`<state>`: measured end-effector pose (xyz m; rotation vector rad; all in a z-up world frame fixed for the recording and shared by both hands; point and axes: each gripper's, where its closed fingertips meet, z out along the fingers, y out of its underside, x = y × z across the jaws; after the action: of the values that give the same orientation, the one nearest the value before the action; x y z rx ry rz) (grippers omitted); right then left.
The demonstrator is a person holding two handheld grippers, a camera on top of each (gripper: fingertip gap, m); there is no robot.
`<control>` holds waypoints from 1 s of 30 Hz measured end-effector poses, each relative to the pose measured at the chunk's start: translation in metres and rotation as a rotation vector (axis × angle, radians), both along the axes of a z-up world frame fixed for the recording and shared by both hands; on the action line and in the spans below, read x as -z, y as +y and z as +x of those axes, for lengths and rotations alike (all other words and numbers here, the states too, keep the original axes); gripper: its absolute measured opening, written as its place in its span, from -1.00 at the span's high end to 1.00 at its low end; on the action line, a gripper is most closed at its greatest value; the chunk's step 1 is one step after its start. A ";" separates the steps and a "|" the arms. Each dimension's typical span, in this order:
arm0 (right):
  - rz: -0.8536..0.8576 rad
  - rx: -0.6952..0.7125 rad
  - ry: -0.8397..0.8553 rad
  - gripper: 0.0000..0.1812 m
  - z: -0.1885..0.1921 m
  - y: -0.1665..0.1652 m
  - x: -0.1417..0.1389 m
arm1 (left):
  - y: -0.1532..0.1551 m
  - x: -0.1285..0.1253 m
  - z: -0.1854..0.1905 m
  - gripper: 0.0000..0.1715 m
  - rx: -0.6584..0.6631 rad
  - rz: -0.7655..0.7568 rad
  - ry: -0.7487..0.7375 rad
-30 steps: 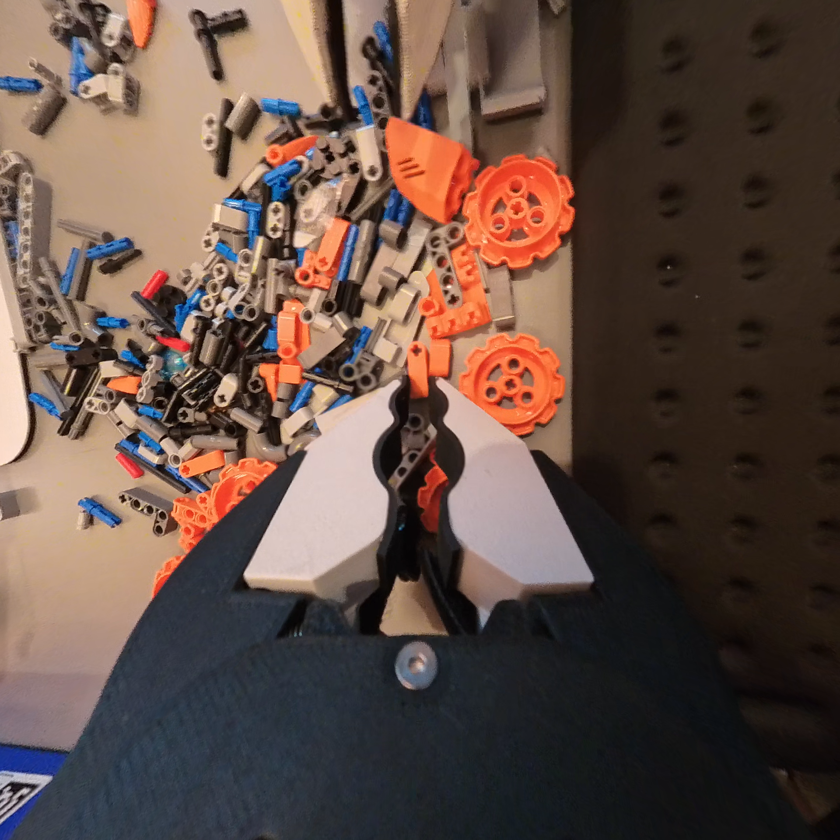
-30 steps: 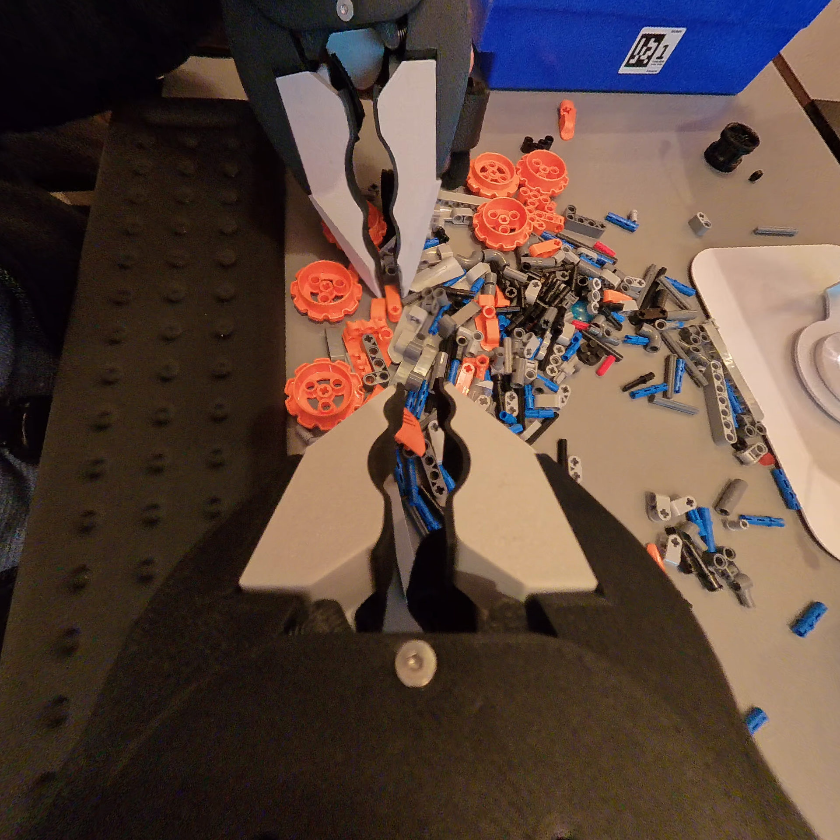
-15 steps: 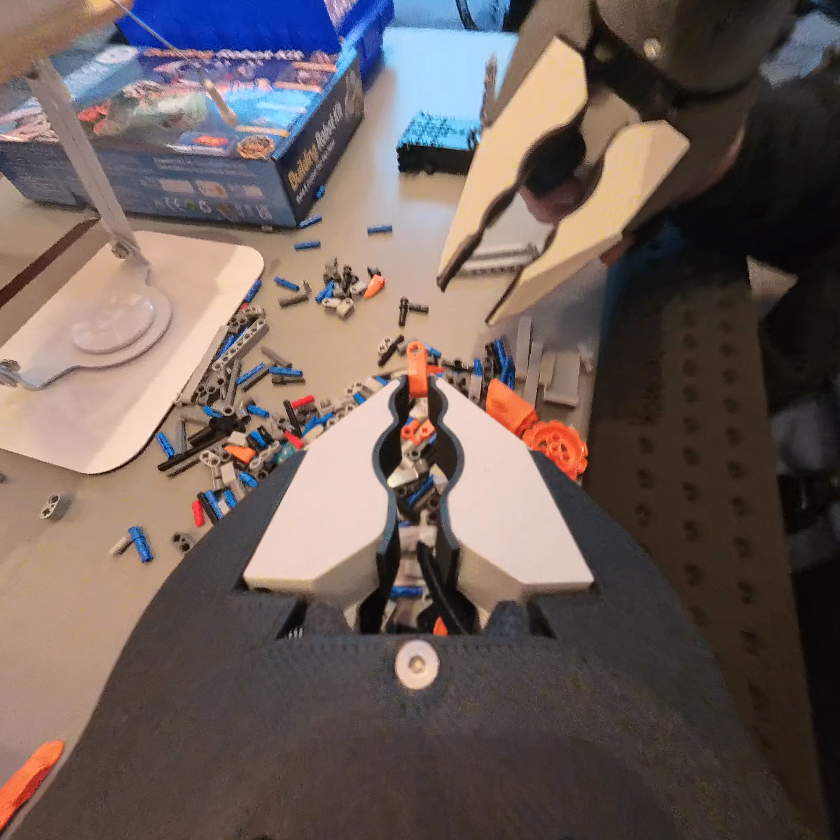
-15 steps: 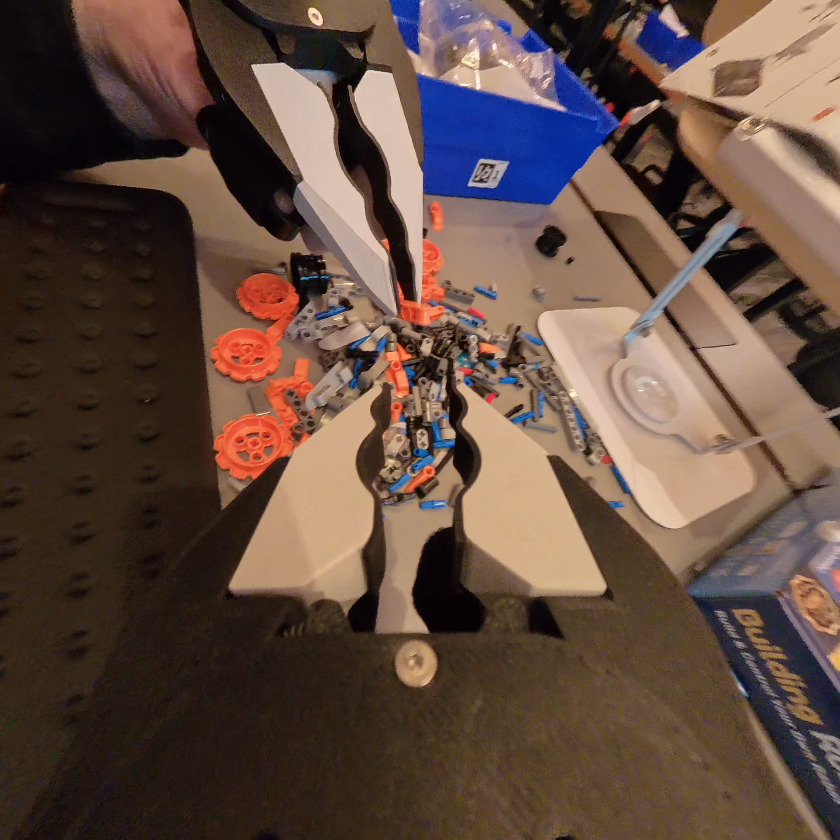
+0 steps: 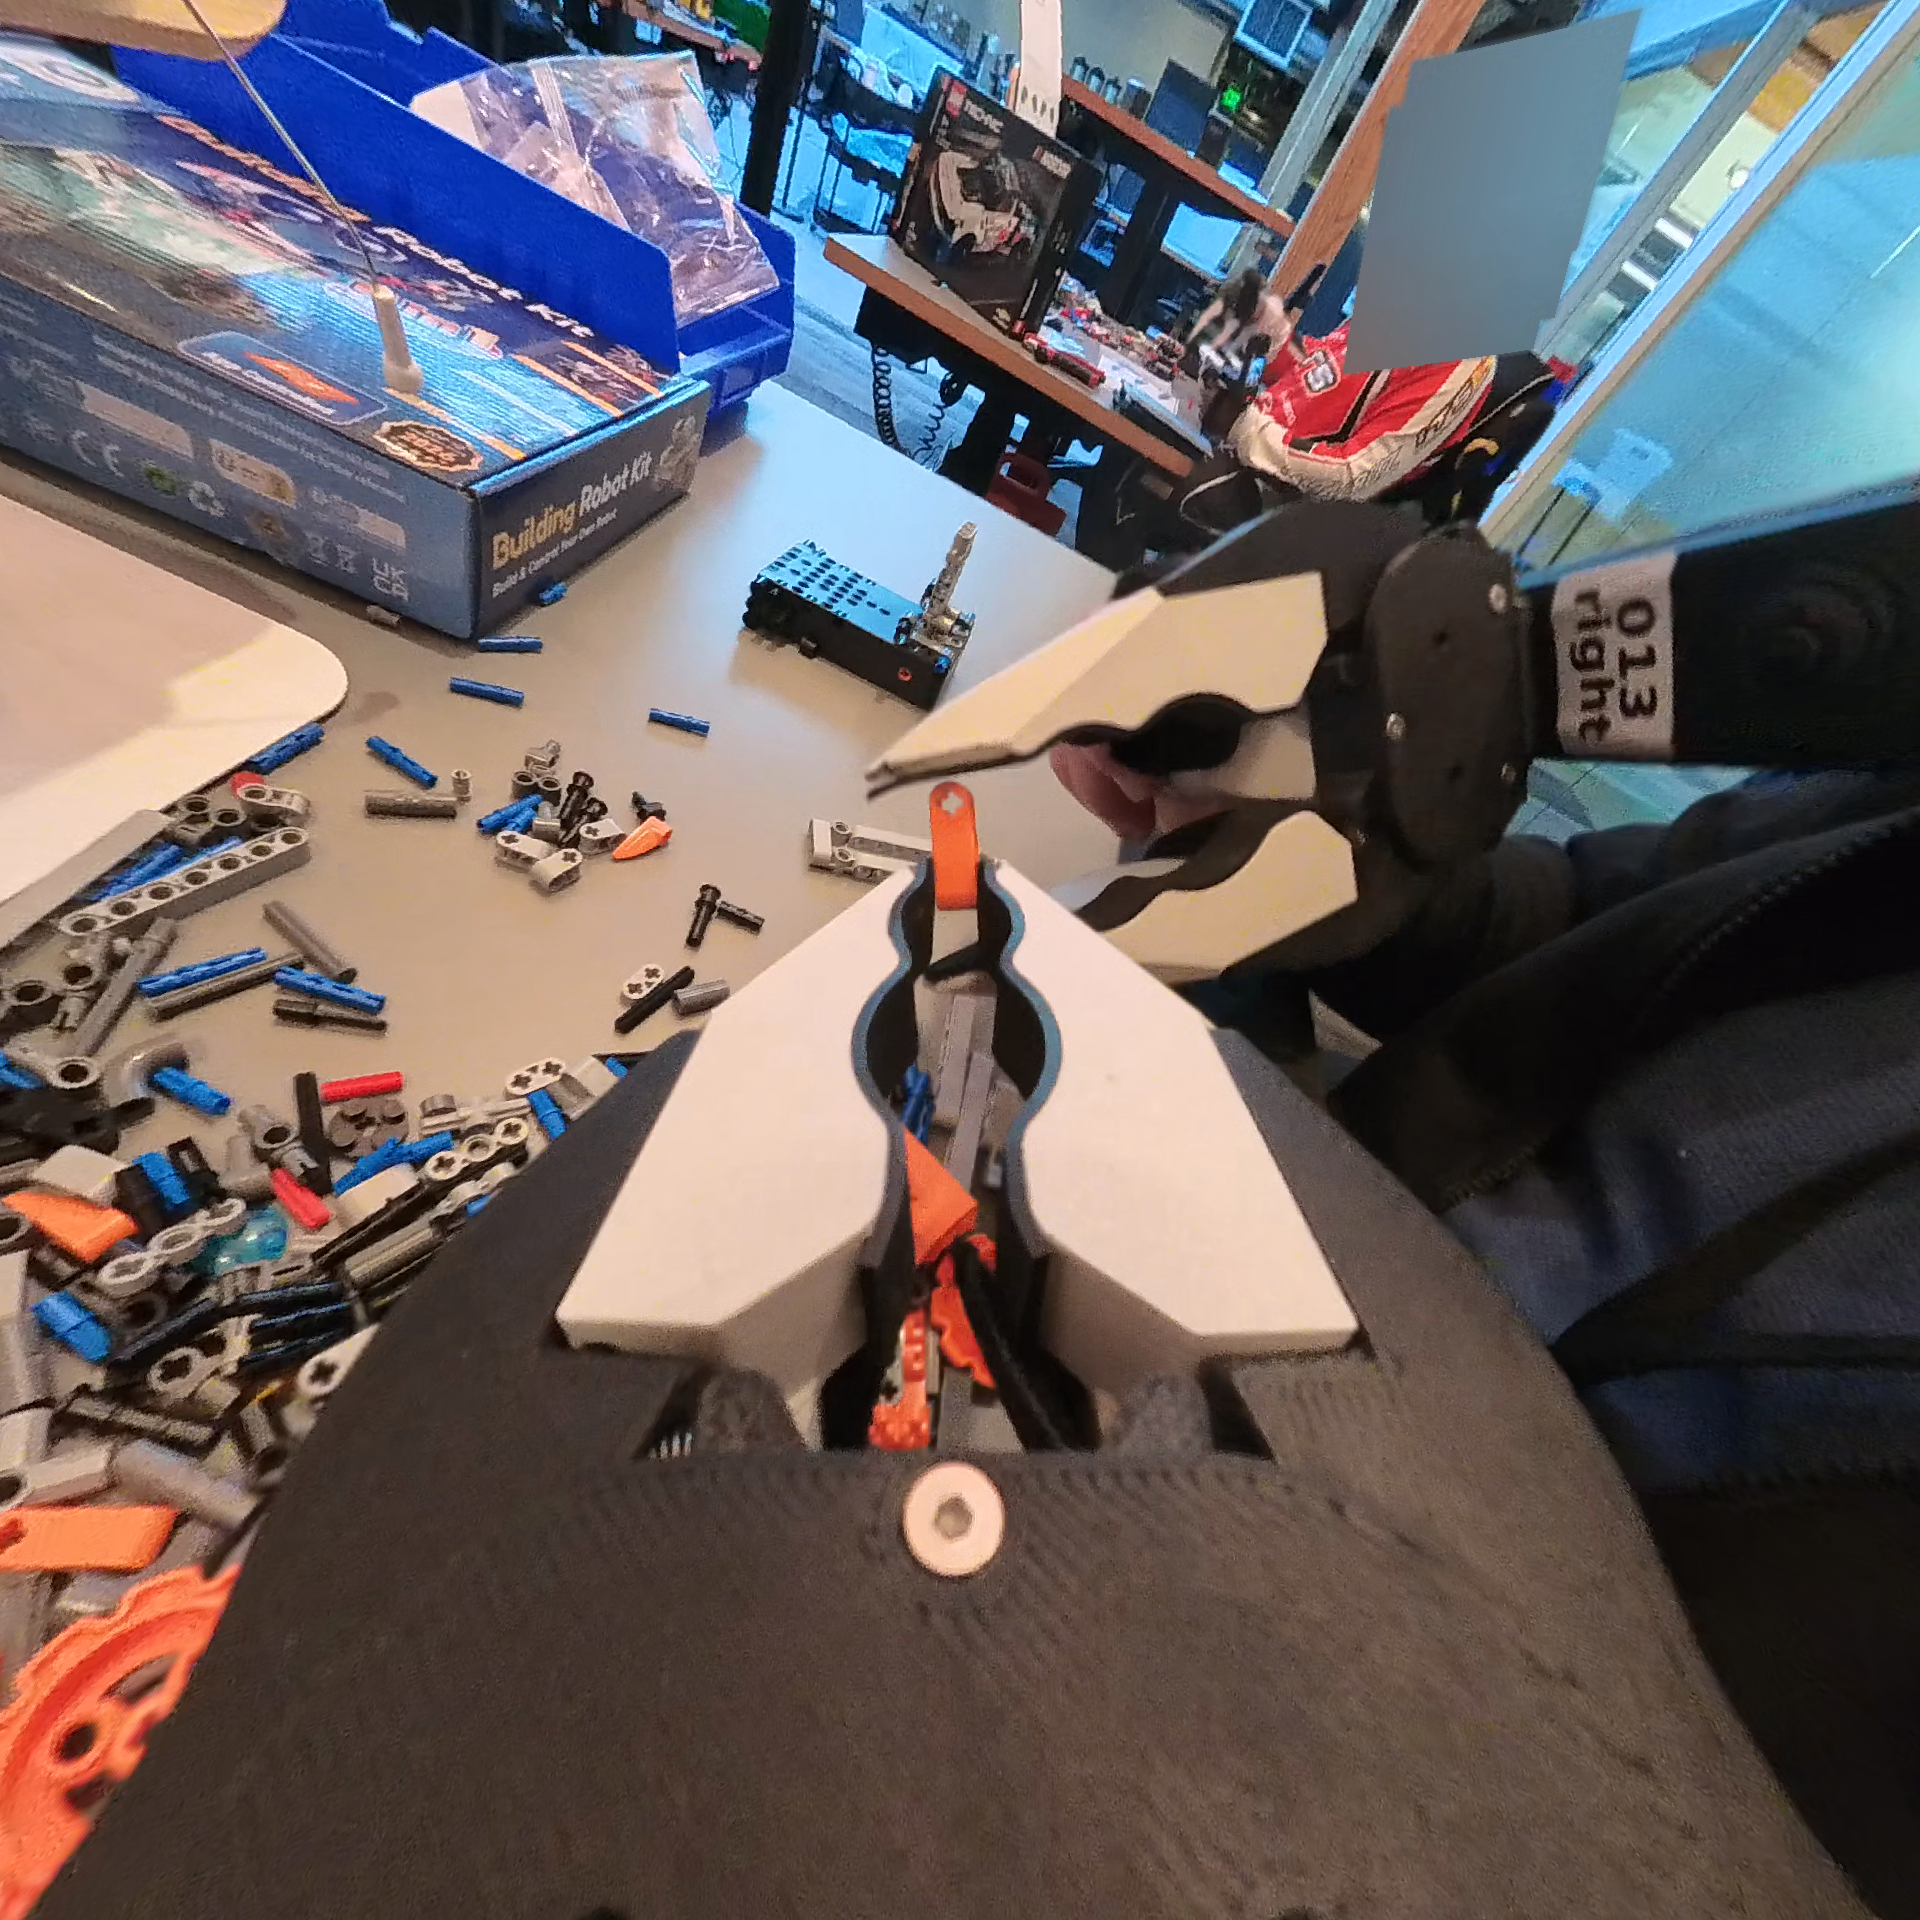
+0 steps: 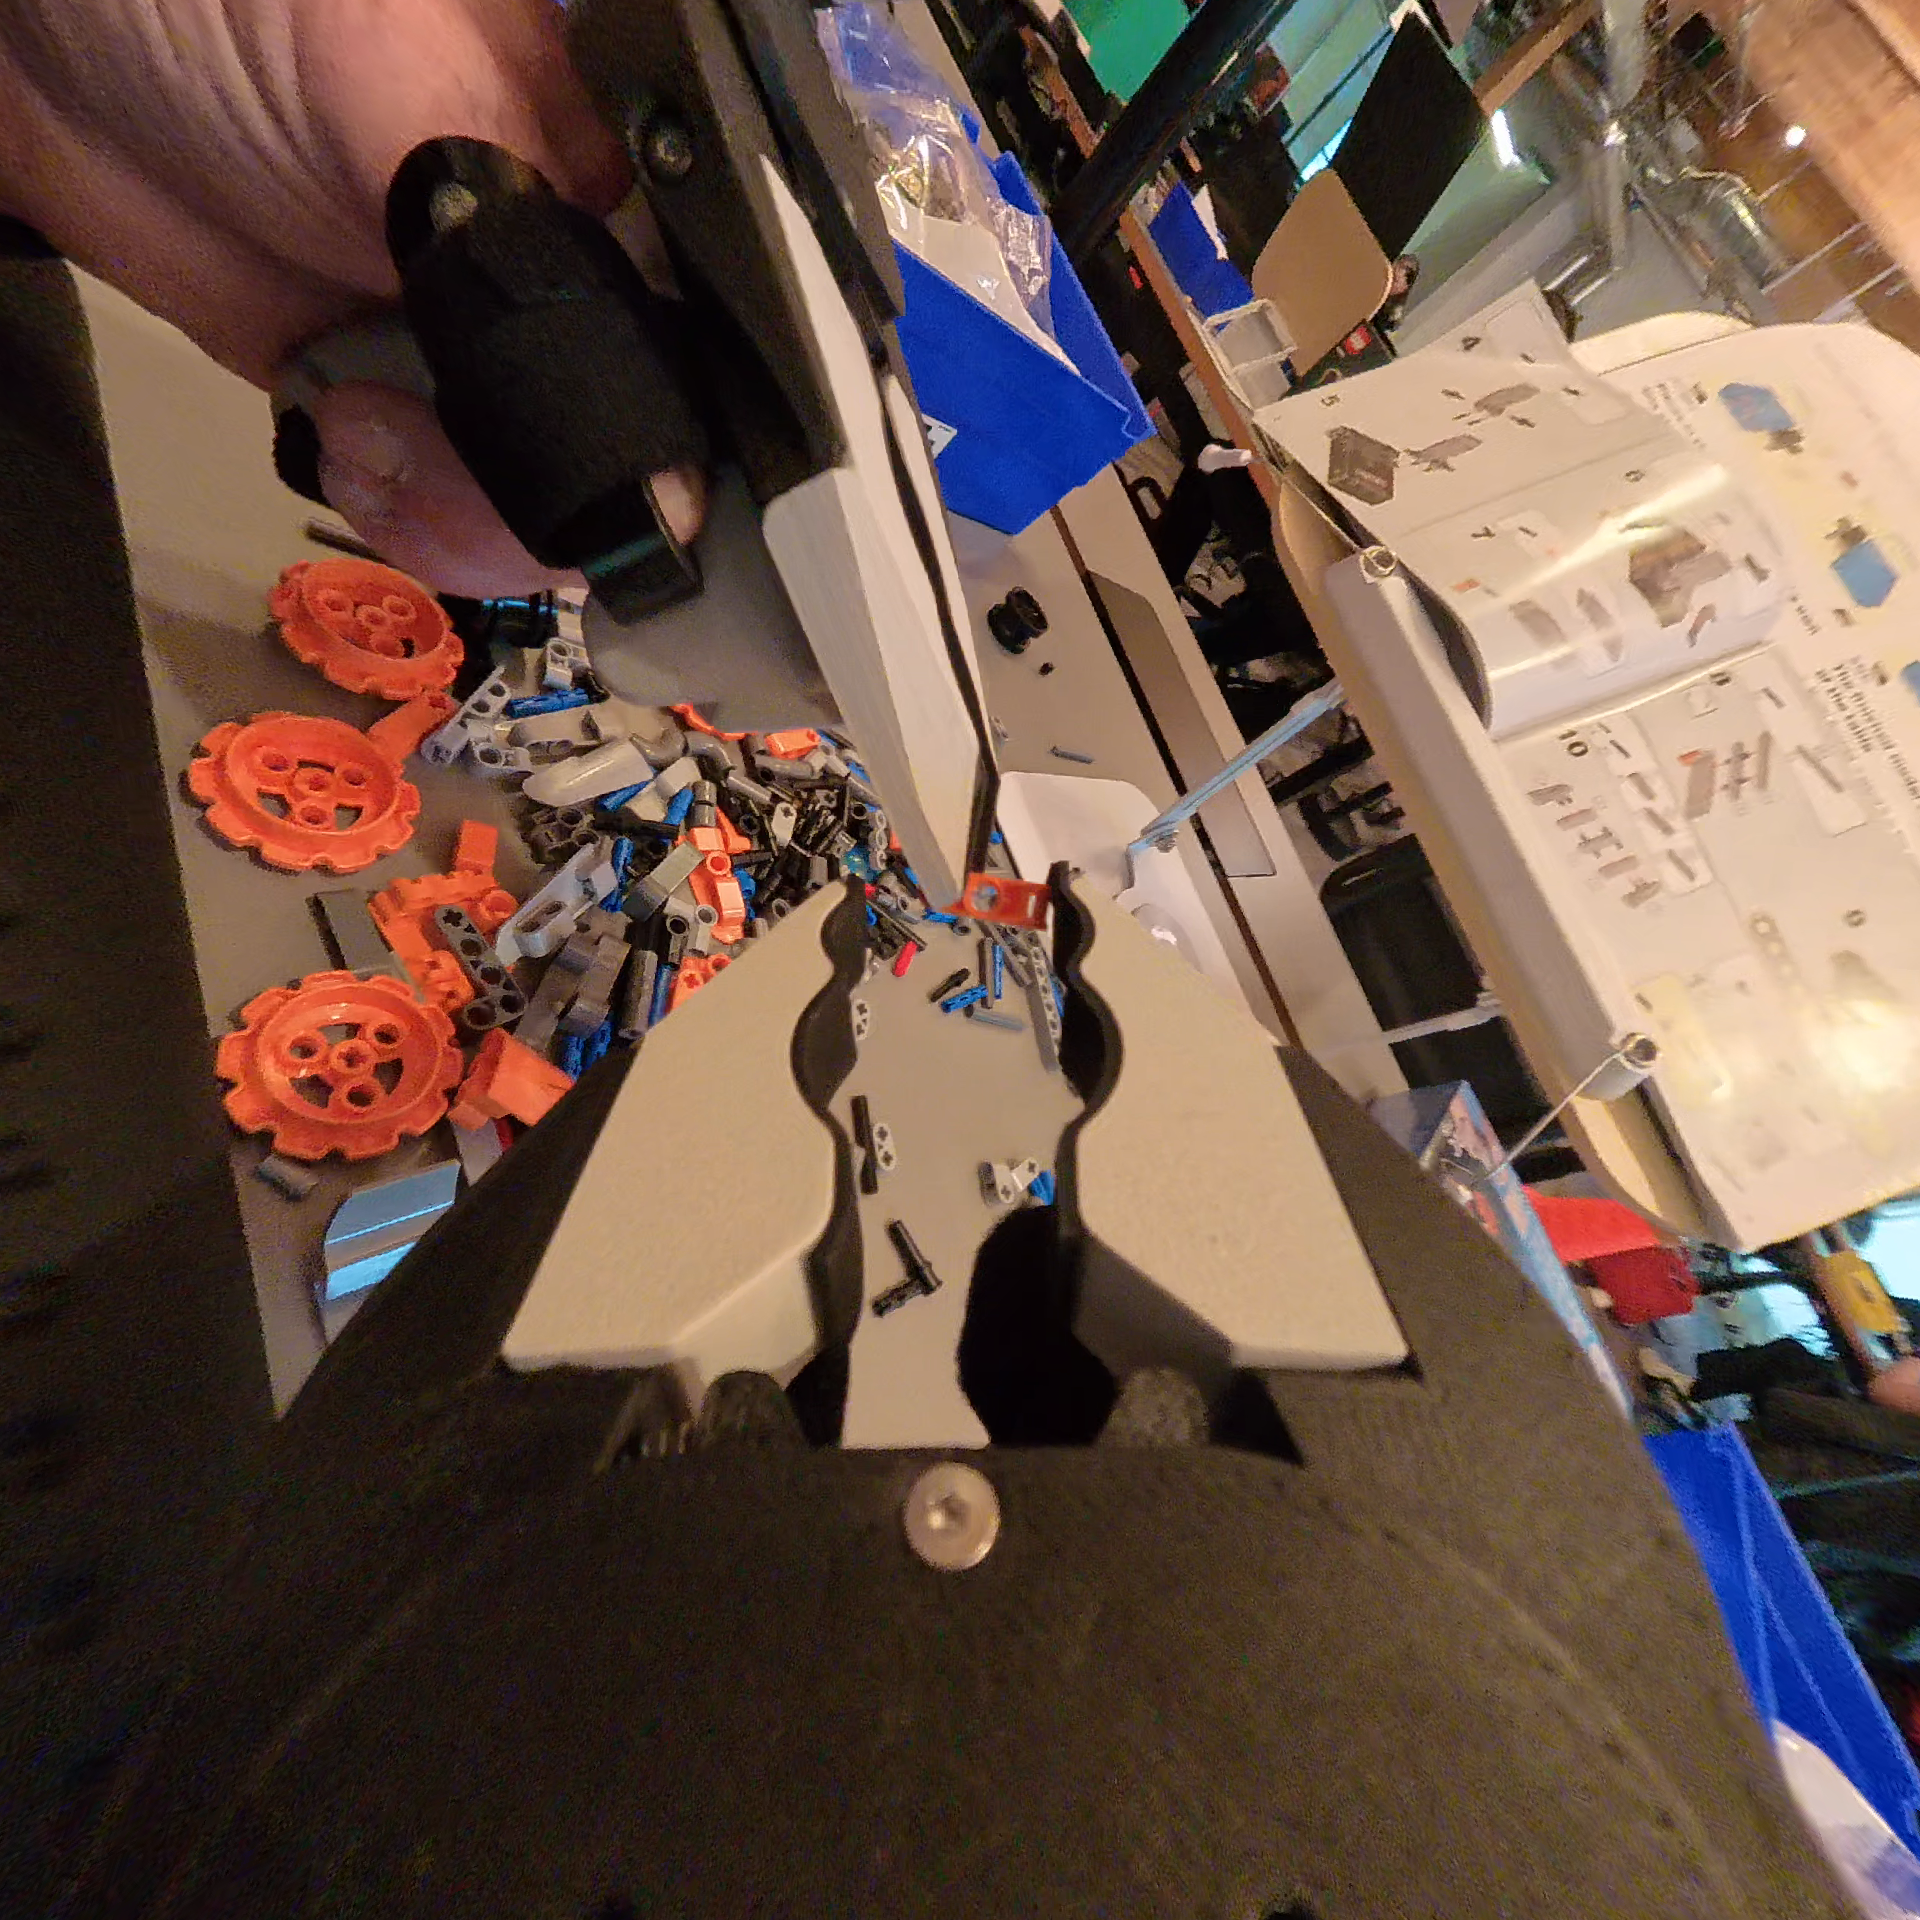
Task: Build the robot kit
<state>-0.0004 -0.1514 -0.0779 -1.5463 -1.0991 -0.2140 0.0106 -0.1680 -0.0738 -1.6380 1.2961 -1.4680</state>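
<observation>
The left hand-held gripper (image 5: 951,883) pinches an orange piece (image 5: 952,858) above the table (image 5: 831,520), while the right hand-held gripper (image 6: 951,899), labelled, gapes empty beside it.

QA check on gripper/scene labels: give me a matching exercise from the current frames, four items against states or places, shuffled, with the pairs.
Items
1. left gripper
2. right gripper
3. orange piece
4. orange gear wheels

States or places
A. open, fingertips apart
B. lying on the table beside the parts pile
C. shut on a small part
D. sticking up out of closed fingertips

Pairs: 1-C, 2-A, 3-D, 4-B
</observation>
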 end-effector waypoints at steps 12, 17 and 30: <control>-0.027 0.051 0.038 0.74 0.012 0.004 -0.005 | -0.002 -0.006 0.009 0.91 -0.016 -0.111 -0.083; -0.106 0.045 0.043 0.74 0.037 -0.004 -0.002 | 0.010 -0.008 0.000 0.89 -0.051 -0.044 -0.084; -0.614 0.174 0.005 0.74 0.161 -0.062 0.082 | 0.030 0.011 -0.011 0.90 -0.113 0.076 -0.001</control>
<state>0.1607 -0.2134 -0.1603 -2.1904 -1.0810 0.0187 -0.0004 -0.1376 -0.0851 -1.6333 1.2232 -1.3368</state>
